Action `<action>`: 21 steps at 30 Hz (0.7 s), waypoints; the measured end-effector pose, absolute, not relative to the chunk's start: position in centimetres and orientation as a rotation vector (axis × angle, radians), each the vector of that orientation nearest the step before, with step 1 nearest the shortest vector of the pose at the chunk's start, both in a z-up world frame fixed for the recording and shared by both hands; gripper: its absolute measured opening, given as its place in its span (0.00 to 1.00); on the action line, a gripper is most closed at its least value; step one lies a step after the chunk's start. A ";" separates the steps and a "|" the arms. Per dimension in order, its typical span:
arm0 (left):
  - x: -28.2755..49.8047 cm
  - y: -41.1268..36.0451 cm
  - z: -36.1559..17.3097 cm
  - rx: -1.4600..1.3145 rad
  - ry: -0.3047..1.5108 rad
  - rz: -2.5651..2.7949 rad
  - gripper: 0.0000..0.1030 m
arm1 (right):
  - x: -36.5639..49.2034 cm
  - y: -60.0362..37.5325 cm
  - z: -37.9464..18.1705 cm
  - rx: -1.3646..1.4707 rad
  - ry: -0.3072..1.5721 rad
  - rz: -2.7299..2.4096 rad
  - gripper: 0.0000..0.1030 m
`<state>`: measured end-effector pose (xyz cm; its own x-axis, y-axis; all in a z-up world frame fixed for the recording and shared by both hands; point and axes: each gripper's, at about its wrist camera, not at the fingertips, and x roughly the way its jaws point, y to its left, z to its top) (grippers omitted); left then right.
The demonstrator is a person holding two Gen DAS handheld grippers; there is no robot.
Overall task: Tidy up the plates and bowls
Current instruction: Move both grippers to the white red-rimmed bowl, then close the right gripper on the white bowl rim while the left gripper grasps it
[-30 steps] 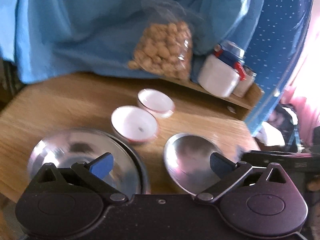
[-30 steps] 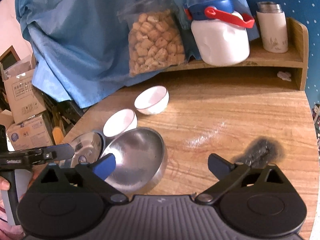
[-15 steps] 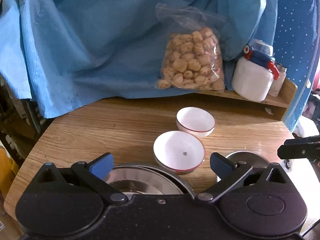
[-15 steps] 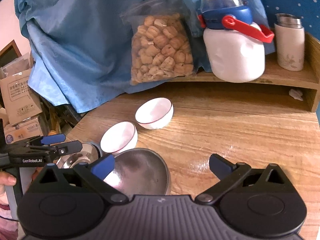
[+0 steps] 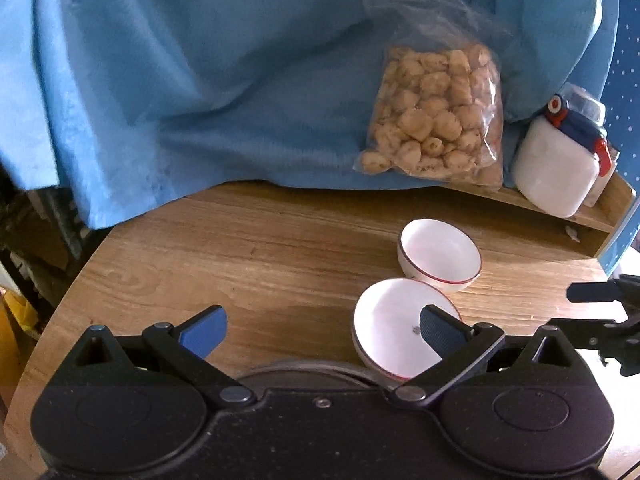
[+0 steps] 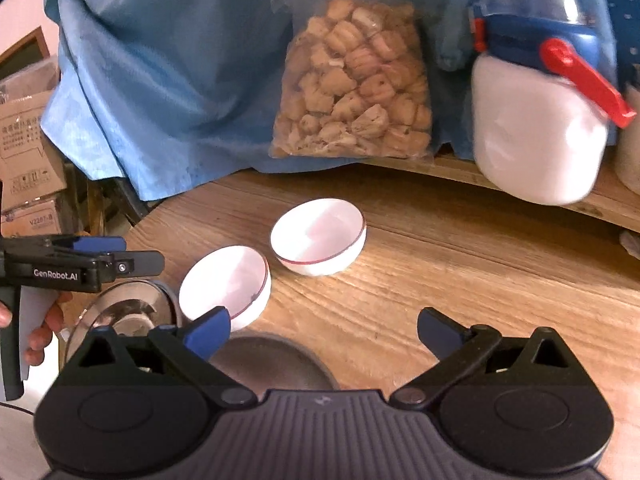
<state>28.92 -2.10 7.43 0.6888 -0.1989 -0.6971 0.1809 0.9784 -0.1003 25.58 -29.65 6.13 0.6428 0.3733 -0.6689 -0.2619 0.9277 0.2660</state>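
Both grippers (image 5: 320,330) (image 6: 324,330), wide open and empty, had been drawn back from the steel plates (image 6: 128,312), leaving two bowls (image 6: 320,236) unstacked on the worktop (image 5: 240,248).

Both wrist views low, facing backdrop, sharing white bowls (image 5: 439,255) (image 6: 319,236).

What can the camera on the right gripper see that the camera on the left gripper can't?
Only the right wrist view shows the cardboard boxes, the person's hand on the left gripper's handle, and much of the two metal plates. The left gripper shows here from the side.

Only the left wrist view shows the bare left half of the table.

Both show two white bowls, the snack bag, the white jug and the blue cloth.
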 end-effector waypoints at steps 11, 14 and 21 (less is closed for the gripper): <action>32.1 -3.0 5.4 -0.040 0.876 -0.274 0.99 | 28.8 -27.7 4.5 0.223 0.848 0.464 0.75; 32.7 -2.5 4.9 -0.091 0.904 -0.287 0.99 | 29.6 -27.4 4.0 0.241 0.876 0.483 0.64; 33.6 -2.4 4.2 -0.124 0.930 -0.318 0.91 | 30.7 -26.7 3.1 0.256 0.912 0.519 0.51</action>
